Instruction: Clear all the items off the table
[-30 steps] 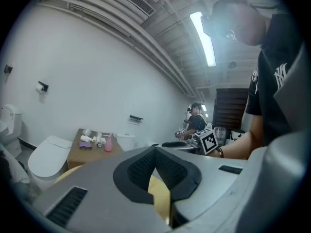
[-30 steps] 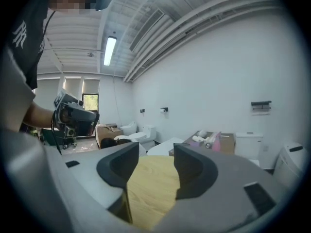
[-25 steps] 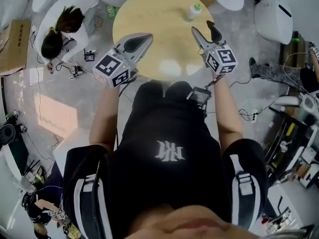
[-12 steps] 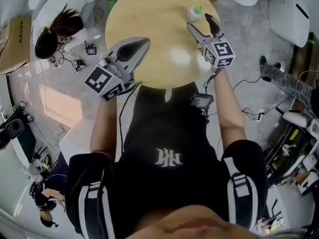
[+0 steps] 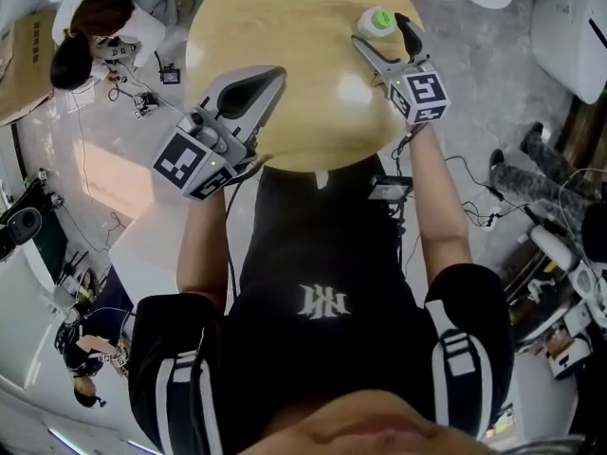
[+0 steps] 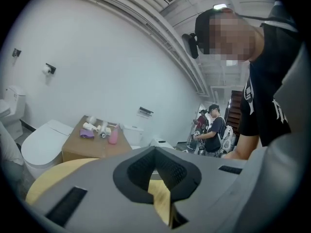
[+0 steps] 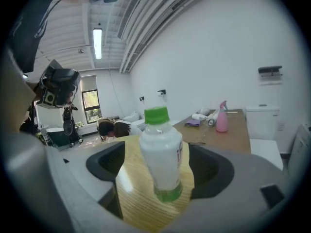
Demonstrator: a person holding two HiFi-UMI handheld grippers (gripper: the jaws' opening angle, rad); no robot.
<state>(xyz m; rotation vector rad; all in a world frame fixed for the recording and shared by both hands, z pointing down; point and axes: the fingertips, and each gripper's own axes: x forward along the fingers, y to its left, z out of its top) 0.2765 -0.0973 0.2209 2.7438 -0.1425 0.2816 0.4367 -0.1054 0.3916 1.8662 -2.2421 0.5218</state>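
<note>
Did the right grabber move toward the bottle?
Yes. The right gripper moved across the table up to the bottle; its fingers have just been opening, with the bottle between them.

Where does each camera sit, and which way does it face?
Head view: on the person's head, facing steeply down at the round table; torso and arms show.
Left gripper view: on the left gripper, facing along its shut jaws toward a white wall; the person's shirt shows.
Right gripper view: on the right gripper, whose jaws have just been opening, facing the bottle standing between them untouched; shirt at left.
Shared: head and right gripper views both show the bottle.
</note>
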